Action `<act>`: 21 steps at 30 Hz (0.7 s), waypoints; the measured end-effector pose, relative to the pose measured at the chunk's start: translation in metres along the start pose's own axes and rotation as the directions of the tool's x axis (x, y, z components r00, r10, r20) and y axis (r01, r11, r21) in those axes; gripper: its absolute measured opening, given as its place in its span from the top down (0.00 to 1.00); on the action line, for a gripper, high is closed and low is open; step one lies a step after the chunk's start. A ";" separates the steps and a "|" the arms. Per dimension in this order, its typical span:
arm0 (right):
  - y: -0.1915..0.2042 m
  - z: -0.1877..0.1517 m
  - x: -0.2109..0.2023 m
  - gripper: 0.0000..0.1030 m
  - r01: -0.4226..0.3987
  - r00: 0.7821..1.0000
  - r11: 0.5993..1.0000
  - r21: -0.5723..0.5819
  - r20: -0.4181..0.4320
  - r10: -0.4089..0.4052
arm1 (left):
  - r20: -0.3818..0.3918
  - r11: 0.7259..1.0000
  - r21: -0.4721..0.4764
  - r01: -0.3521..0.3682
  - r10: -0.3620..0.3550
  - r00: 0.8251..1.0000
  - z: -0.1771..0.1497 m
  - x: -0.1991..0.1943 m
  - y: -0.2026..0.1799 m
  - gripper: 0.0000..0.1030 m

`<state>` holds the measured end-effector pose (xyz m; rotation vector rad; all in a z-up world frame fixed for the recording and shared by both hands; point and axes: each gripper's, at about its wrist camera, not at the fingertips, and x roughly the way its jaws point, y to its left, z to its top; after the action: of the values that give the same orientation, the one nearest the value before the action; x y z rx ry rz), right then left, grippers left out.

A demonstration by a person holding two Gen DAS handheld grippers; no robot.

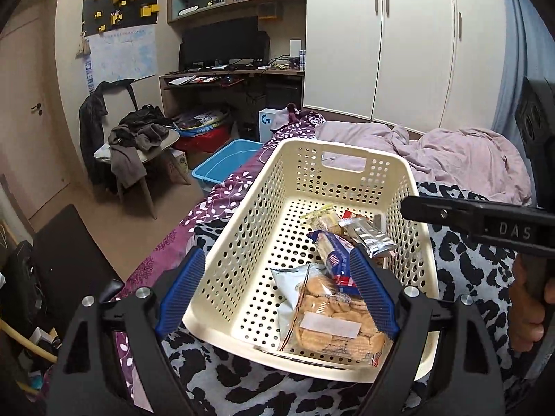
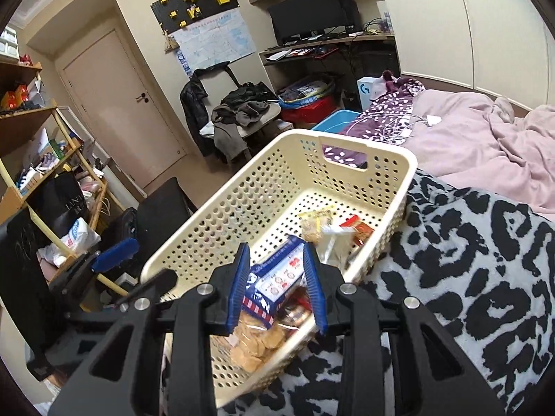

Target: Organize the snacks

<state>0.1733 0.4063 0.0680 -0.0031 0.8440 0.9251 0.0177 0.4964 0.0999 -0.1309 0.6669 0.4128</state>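
A cream perforated basket (image 1: 347,149) (image 2: 347,138) rests on a black-and-white patterned blanket (image 2: 485,260) on the bed. It holds a clear bag of round biscuits (image 1: 329,312) (image 2: 256,343), a blue-and-red packet (image 1: 333,253) (image 2: 277,277), a silver wrapper (image 1: 371,239), a small yellow-wrapped snack (image 1: 322,220) (image 2: 314,223) and a red packet (image 1: 360,216) (image 2: 360,228). My left gripper (image 1: 277,291) (image 2: 135,267) is open wide, one finger outside the basket's left wall, the other over the snacks. My right gripper (image 2: 277,287) (image 1: 485,228) hovers open above the blue packet, holding nothing.
A rumpled pink duvet (image 1: 451,152) covers the bed beyond the basket. On the floor to the left stand a blue tub (image 1: 225,163) and a chair piled with clothes (image 1: 138,138). A cluttered shelf (image 2: 34,138) is at far left, white wardrobe doors (image 1: 381,34) behind.
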 end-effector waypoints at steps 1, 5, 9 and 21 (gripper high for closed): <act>-0.001 -0.002 -0.001 0.68 0.004 1.000 1.000 0.001 -0.002 -0.004 | -0.002 1.000 -0.004 -0.001 0.001 1.000 0.000 0.001 0.000 0.16; -0.009 -0.010 -0.010 0.59 0.034 0.999 0.999 0.004 0.003 -0.034 | -0.003 1.000 -0.018 -0.011 0.010 1.000 0.000 0.002 0.001 0.03; -0.010 -0.017 -0.019 0.42 0.064 0.998 0.998 -0.023 0.018 -0.064 | 0.010 0.999 -0.032 -0.037 0.037 0.999 0.001 -0.002 0.000 0.03; 0.008 -0.043 -0.051 0.20 0.123 0.991 0.980 -0.156 0.079 -0.112 | 0.039 0.990 -0.014 -0.143 0.144 0.989 -0.002 -0.012 -0.011 0.02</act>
<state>0.1240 0.3611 0.0739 -0.1581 0.6951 0.8748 0.0123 0.4816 0.1055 -0.0855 0.6365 0.5562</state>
